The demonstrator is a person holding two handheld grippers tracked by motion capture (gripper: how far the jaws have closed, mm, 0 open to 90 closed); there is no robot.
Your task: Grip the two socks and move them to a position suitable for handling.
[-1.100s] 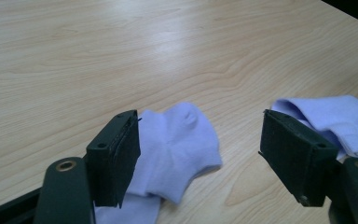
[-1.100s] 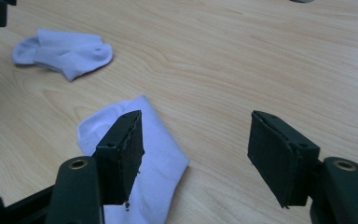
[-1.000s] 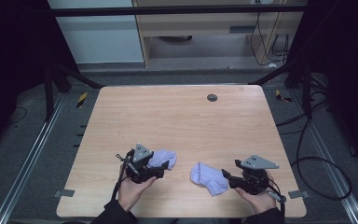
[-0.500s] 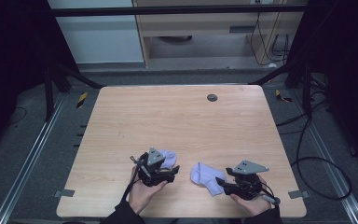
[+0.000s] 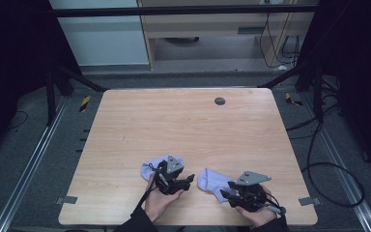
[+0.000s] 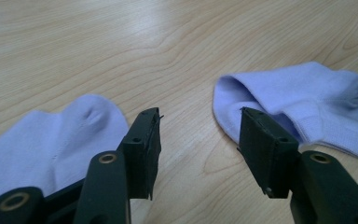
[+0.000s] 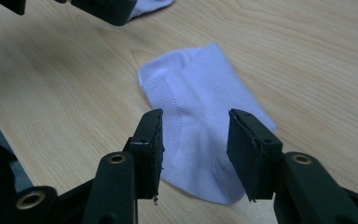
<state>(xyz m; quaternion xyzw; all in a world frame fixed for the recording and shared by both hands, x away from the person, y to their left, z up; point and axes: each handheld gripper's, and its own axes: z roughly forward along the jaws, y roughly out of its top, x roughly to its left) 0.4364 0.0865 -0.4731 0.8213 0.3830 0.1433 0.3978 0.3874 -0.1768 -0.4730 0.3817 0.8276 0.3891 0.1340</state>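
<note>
Two pale lilac ankle socks lie flat near the table's front edge. In the high view the left sock [image 5: 150, 169] sits just left of my left gripper [image 5: 189, 179], and the right sock [image 5: 208, 181] just left of my right gripper [image 5: 225, 192]. In the left gripper view my left gripper [image 6: 200, 135] is open over bare wood, the left sock [image 6: 51, 140] beside one jaw and the right sock [image 6: 303, 100] behind the other. Its jaws have just been closing with nothing between them. My right gripper [image 7: 196, 149] is open, its jaws just closing astride the right sock [image 7: 200, 88], pads not pressing on it.
The wooden table [image 5: 183, 125] has a small dark round insert [image 5: 220, 101] near its far edge. Metal rails and cables run along the floor on both sides. In the right gripper view the left gripper [image 7: 102, 9] shows at the top left.
My left gripper has moved right, off the left sock towards the gap between the socks. My right gripper has shifted left and lower, closer over the right sock.
</note>
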